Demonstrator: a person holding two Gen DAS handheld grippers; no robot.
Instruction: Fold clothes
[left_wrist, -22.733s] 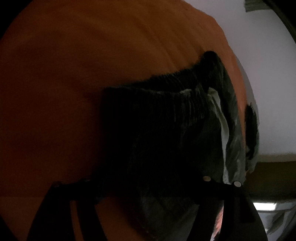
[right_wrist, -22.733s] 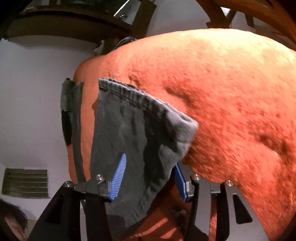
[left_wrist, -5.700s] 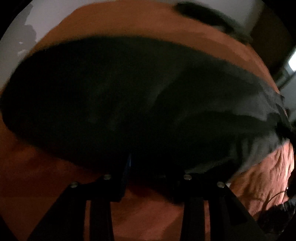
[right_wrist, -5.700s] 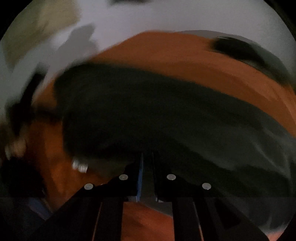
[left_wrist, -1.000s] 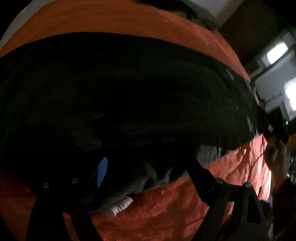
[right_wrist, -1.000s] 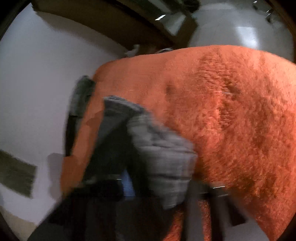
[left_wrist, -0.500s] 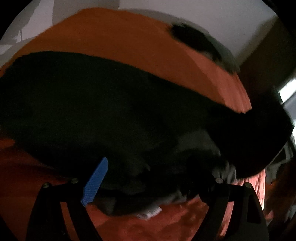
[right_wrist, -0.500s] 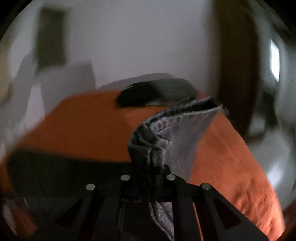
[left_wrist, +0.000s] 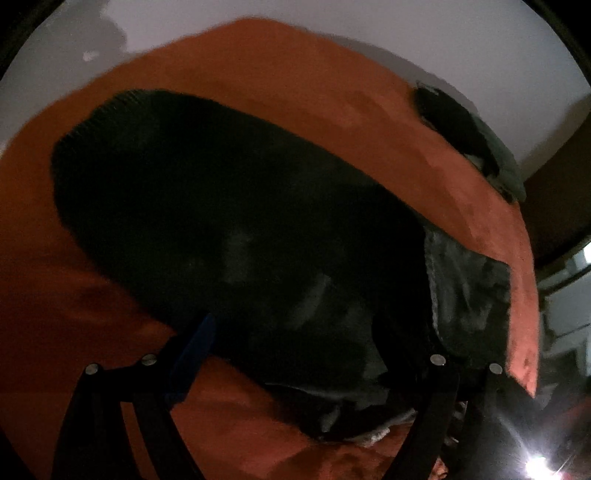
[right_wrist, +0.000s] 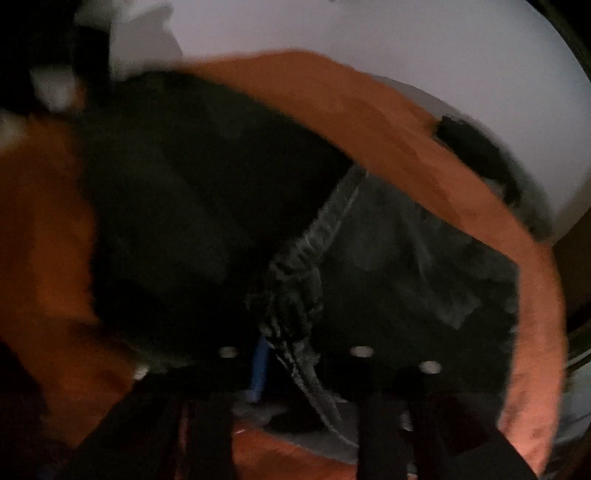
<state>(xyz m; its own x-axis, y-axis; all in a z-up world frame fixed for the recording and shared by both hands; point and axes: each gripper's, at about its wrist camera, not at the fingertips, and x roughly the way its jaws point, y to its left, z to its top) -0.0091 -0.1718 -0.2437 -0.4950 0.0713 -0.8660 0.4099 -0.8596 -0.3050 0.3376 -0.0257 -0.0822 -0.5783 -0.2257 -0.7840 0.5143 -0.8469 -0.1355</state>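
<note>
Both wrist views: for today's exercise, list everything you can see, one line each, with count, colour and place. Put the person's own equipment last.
Dark garment: one, black to charcoal, spread across the middle of the orange surface; a paler grey flap lies at its right end.
Bunched seam: one, grey, part of that garment, rising between the right gripper's fingers.
Second garment: one, dark grey, lying apart at the far right edge of the orange surface.
Orange blanket: one, orange, fuzzy, covering the surface under both garments.
Wall: one, pale grey, behind the blanket.
Left gripper: one, black with a blue pad, jaws wide apart over the garment's near edge.
Right gripper: one, black with a blue pad, jaws opening, the seam between them.
</note>
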